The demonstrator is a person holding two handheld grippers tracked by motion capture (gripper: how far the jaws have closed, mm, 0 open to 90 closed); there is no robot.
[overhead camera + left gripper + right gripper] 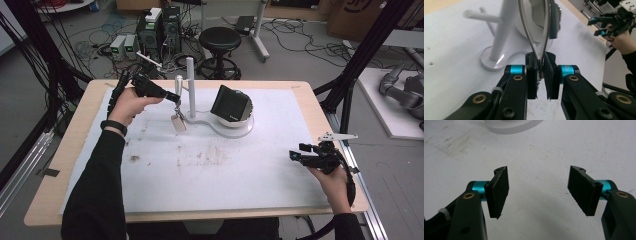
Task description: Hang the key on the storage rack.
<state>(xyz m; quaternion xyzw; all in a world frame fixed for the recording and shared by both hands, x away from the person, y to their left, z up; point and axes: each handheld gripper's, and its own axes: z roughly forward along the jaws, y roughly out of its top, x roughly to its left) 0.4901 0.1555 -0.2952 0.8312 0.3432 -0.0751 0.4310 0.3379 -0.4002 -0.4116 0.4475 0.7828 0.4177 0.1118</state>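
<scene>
The keyring hangs left of the stand, on the table

Even, soft light; blurred close-up backgrounds.

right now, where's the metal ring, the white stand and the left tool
metal ring [533,42], left gripper view, on its thin wire side just above the pads.
white stand [190,82], high view, on the tall upright post.
left tool [540,75], left gripper view, midway between its fingertips, shut on the ring.
</scene>
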